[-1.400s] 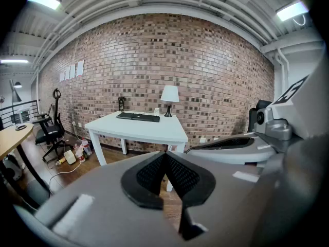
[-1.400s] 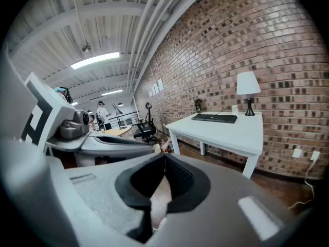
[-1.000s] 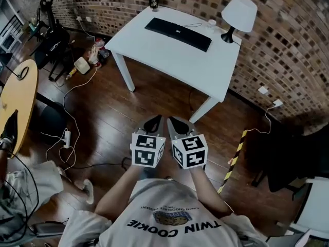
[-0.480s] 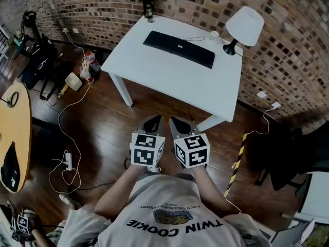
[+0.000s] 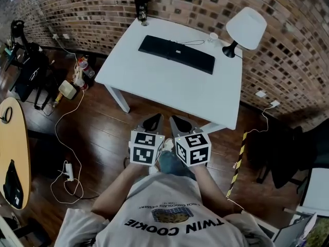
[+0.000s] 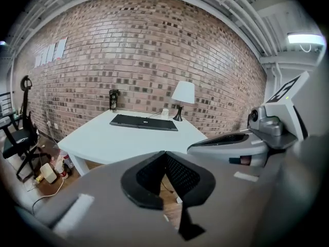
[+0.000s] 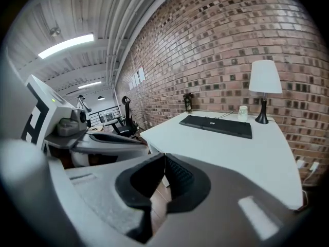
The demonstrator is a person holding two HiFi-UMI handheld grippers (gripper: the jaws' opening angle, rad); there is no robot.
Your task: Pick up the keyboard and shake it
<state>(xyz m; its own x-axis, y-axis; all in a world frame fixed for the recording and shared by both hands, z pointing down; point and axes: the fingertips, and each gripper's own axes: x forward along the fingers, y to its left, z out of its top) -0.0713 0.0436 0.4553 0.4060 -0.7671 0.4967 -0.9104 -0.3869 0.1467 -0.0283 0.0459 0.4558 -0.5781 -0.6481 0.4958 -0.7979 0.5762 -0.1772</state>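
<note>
Shirt (image 5: 172, 202) reads "TWIN COOKIE"; keyboard (image 5: 176, 53) logo too small to read

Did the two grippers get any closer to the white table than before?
Yes. The left gripper and right gripper have both moved toward the white table. In the head view, its near edge now lies much closer to their tips.

I see the white table (image 5: 169, 89) ahead; a black keyboard (image 5: 176, 54) lies flat near its far edge, its cable (image 5: 193, 41) running toward a small white cup (image 5: 213, 36); just beside the cup stands a white-shaded lamp (image 5: 246, 27) at the far right corner; a dark tumbler (image 5: 141, 7) stands upright at the far left corner.
</note>
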